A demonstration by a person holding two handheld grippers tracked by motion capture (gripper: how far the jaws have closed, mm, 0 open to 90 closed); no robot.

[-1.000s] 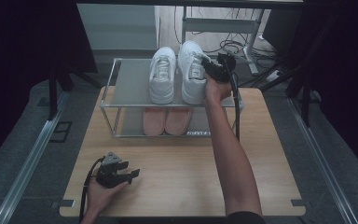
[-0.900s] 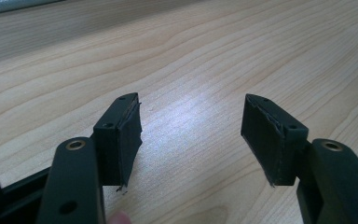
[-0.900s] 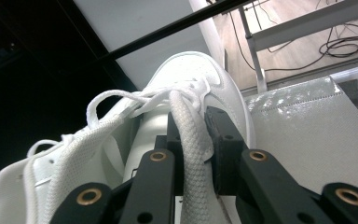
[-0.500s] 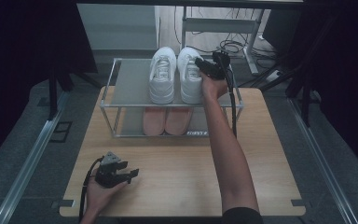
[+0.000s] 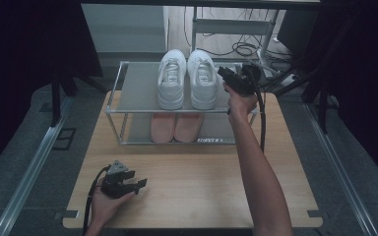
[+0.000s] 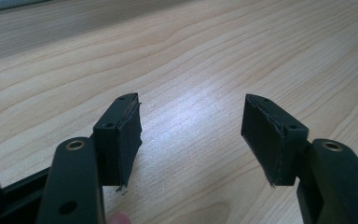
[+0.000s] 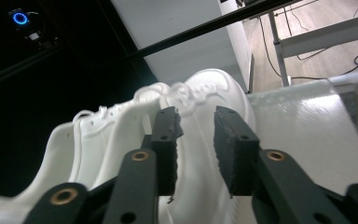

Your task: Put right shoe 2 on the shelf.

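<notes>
The right gripper (image 5: pixel 225 73) hovers just beside the right white sneaker (image 5: pixel 202 78) on the rack's top shelf (image 5: pixel 138 91); its jaws, just closing, stand partly apart and grip nothing. Pink shoes (image 5: pixel 174 127) below are half hidden. The left gripper (image 5: pixel 139 184) rests wide open and empty on the wooden table (image 5: pixel 202 182).

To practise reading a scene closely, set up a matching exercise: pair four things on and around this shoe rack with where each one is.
Things:
1. white sneakers
2. pink shoes
3. left gripper
4. right gripper

Places:
A. low over the wooden table, near its front edge
B. lower shelf of the rack
C. held up beside the right-hand white sneaker
D. top shelf of the rack

Pairs: 1-D, 2-B, 3-A, 4-C
</notes>
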